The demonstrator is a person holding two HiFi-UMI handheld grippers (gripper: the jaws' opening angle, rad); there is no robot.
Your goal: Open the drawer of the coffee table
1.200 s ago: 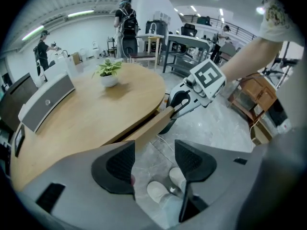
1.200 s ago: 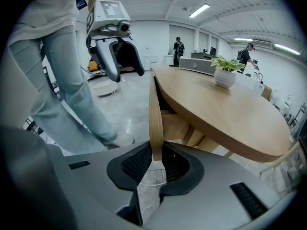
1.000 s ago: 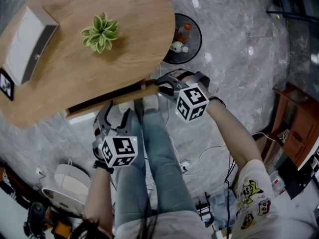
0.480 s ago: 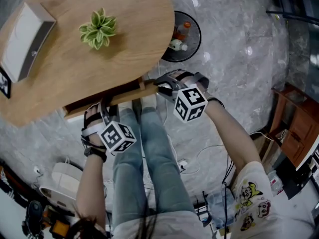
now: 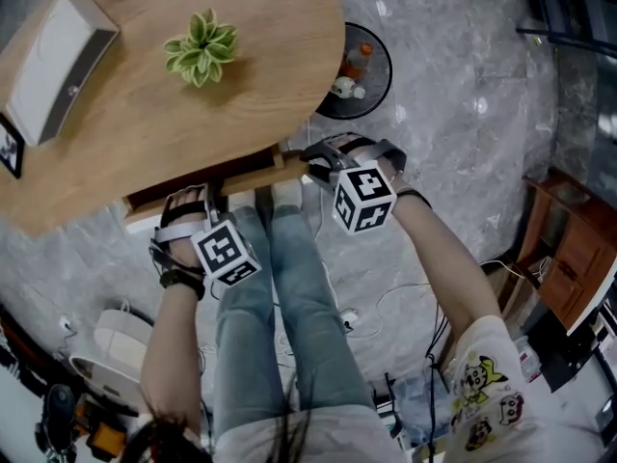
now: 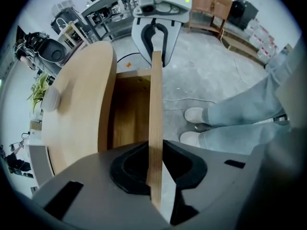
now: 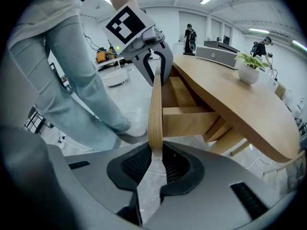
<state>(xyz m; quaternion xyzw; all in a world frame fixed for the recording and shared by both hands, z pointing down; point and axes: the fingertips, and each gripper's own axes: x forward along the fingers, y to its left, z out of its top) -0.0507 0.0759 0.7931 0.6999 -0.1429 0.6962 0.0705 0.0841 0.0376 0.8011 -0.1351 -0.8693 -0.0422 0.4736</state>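
Note:
The wooden coffee table [image 5: 125, 133] has its drawer pulled out a little, and the drawer front [image 5: 241, 175] shows as a thin strip under the table's near edge. My left gripper [image 5: 190, 204] points down over the left end of that strip. Its jaws are closing, and the pads meet both faces of the drawer front [image 6: 155, 104] at my left gripper [image 6: 154, 169]. My right gripper [image 5: 313, 165] is shut on the right end of the same board [image 7: 156, 109], its pads [image 7: 135, 164] pressed against it. The drawer's inside [image 6: 129, 114] looks empty where it shows.
A small potted plant [image 5: 200, 46] and a white box [image 5: 58, 66] stand on the table top. A round black bin [image 5: 359, 70] with bottles sits on the marble floor beyond the table's right end. The person's legs [image 5: 280, 297] are right behind the drawer. Cables lie on the floor.
My left gripper has moved from beside the person's leg up to the drawer front, rolled, and closed its jaws around the board. The right gripper has kept its grip in place.

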